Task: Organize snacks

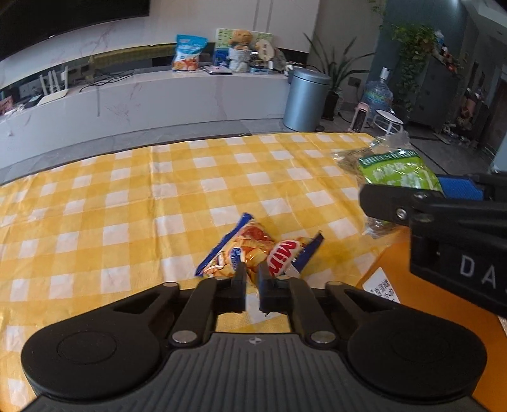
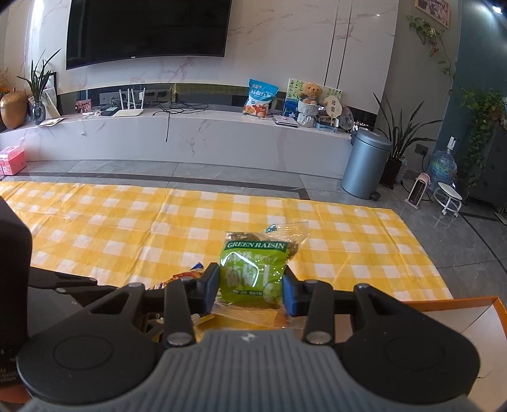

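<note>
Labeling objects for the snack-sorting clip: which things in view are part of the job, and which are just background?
Part of the job:
- green raisin packet, clamped in the right tool
- chip packet, pinched by the left tool
- orange tray at the table's near edge

Just lying about:
- checked tablecloth
- grey bin
- blue bag on the TV ledge
- teddy bear
- water bottle

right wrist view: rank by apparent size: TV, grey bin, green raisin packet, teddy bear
1. TV
2. Grey bin and green raisin packet, look about alike; the packet sits close to the camera in the right tongs, so unranked
3. Teddy bear
</note>
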`<state>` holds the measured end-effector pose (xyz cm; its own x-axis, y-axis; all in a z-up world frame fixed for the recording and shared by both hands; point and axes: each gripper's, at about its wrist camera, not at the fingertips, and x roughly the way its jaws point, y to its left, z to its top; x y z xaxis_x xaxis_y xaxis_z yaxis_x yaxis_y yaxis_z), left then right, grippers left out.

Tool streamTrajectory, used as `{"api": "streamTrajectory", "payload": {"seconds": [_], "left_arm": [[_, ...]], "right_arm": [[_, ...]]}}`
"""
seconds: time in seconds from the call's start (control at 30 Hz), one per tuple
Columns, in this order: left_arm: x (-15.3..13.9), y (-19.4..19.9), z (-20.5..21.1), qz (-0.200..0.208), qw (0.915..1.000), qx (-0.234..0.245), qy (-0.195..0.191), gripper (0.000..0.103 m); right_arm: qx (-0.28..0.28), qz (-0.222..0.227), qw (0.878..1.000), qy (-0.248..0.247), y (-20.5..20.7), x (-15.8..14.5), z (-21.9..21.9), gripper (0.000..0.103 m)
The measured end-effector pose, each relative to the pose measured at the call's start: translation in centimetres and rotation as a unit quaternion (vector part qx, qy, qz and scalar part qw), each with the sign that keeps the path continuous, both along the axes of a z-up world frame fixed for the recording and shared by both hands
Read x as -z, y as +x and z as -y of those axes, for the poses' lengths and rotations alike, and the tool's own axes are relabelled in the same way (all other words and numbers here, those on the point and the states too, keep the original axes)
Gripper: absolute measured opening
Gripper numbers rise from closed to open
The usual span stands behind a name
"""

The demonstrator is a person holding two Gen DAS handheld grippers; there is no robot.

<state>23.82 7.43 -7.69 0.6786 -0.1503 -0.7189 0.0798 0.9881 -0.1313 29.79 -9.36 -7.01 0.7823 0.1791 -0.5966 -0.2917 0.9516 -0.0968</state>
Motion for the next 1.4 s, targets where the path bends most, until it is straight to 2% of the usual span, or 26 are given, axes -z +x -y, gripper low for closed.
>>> {"api": "streamTrajectory", "payload": {"seconds": [0.17,0.33,0.37,0.4,0.43,0.47,0.5,0.6,0.7,0.93,1.03,1.07,1.13,1.17,1.2,1.4], "left_arm": [[-0.6,-1.3,-1.1,0.004,0.9998,-0.018,0.008,0.000],[-1.7,-2.2,-1.7,0.018,0.9997,-0.012,-0.012,0.000],[-1.9,-2.2,-1.6,0.017,0.9997,-0.009,-0.013,0.005],[-2.1,-2.2,-1.6,0.018,0.9997,-0.009,-0.014,0.022],[-2.3,-2.1,-1.4,0.022,0.9997,-0.005,-0.014,0.033],[-2.4,-2.1,-1.2,0.026,0.9996,0.001,-0.012,0.055],[-2.6,-2.2,-1.0,0.032,0.9994,0.006,-0.007,0.069],[-2.6,-2.2,0.2,0.047,0.9982,0.035,0.012,0.075],[-1.9,-2.1,0.7,0.051,0.9975,0.048,0.011,0.082],[-0.2,-1.4,1.3,0.047,0.9977,0.049,0.000,0.082],[0.6,-0.7,1.5,0.034,0.9985,0.038,0.019,0.074],[0.8,-0.6,1.5,0.032,0.9986,0.034,0.024,0.070],[1.1,-0.4,1.3,0.034,0.9989,0.027,0.019,0.051],[1.2,-0.3,1.1,0.034,0.9990,0.025,0.012,0.034],[1.3,-0.3,1.0,0.034,0.9991,0.025,0.006,0.024],[1.1,-0.7,0.6,0.041,0.9989,0.021,-0.004,0.003]], "right_arm": [[-0.002,0.000,1.000,0.000,-0.2,0.0,-0.1,0.039],[-0.023,-0.006,1.000,0.001,-0.9,0.1,-0.8,0.038],[-0.024,-0.004,1.000,0.000,-1.0,0.0,-0.8,0.038],[-0.024,0.000,1.000,-0.002,-1.1,-0.1,-0.9,0.038],[-0.023,0.003,1.000,-0.003,-1.0,-0.3,-0.9,0.038],[-0.022,0.005,1.000,-0.003,-0.9,-0.6,-0.9,0.038],[-0.020,0.006,1.000,-0.002,-0.7,-0.8,-0.8,0.038],[-0.017,0.014,1.000,-0.001,-0.2,-1.5,-0.4,0.038],[-0.012,0.010,1.000,0.008,0.5,-2.0,0.4,0.038],[-0.004,-0.014,0.999,0.035,1.4,-1.7,1.4,0.038],[-0.005,-0.017,0.999,0.035,1.5,-1.5,1.5,0.038],[-0.007,-0.019,0.999,0.036,1.5,-1.4,1.4,0.038],[-0.010,-0.021,0.999,0.036,1.4,-1.2,1.3,0.038],[-0.011,-0.023,0.999,0.035,1.4,-1.1,1.3,0.038],[-0.012,-0.024,0.999,0.035,1.4,-1.0,1.3,0.038],[-0.011,-0.023,0.999,0.033,1.3,-0.8,1.3,0.038]]}}
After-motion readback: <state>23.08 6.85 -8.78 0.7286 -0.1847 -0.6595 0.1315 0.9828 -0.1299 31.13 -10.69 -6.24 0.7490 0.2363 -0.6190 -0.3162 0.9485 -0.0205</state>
